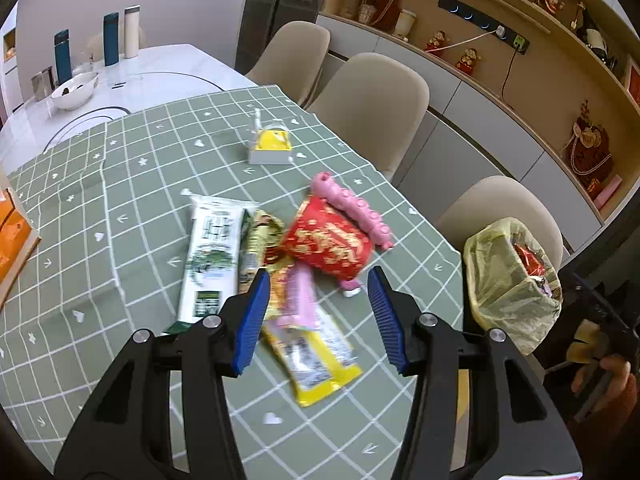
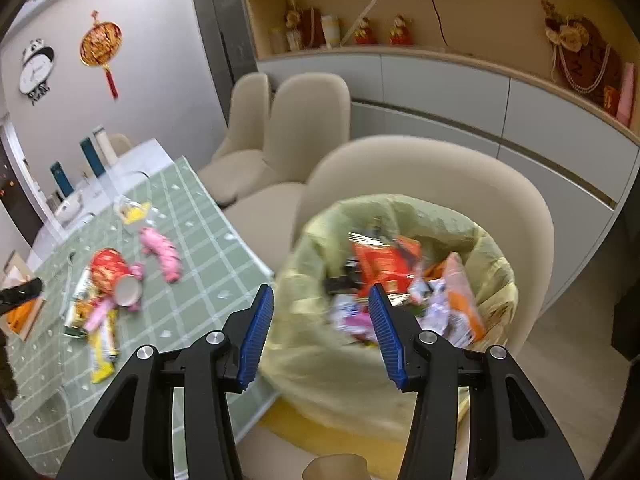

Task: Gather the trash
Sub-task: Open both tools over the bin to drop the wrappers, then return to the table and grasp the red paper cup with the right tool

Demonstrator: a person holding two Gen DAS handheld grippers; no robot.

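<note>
Trash lies heaped on the green checked tablecloth [image 1: 132, 184]: a white and green wrapper [image 1: 208, 256], a gold wrapper [image 1: 262, 236], a red paper cup with gold print [image 1: 328, 240] on its side, a pink wrapper [image 1: 300, 296] and a yellow wrapper [image 1: 316, 356]. My left gripper [image 1: 319, 276] hovers open just above this heap, pads touching nothing. The bin lined with a yellow-green bag [image 1: 508, 280] stands past the table's right edge. In the right wrist view my right gripper [image 2: 321, 290] is open and empty over that bag [image 2: 400, 212], which holds several wrappers [image 2: 384, 264].
A pink ridged toy [image 1: 352, 208] lies behind the red cup. A small grey box with a yellow top [image 1: 272, 144] stands farther back. Beige chairs [image 1: 372, 104] line the table's right side. A white bowl [image 1: 76, 88] and flasks sit at the far end, an orange box [image 1: 12, 236] at left.
</note>
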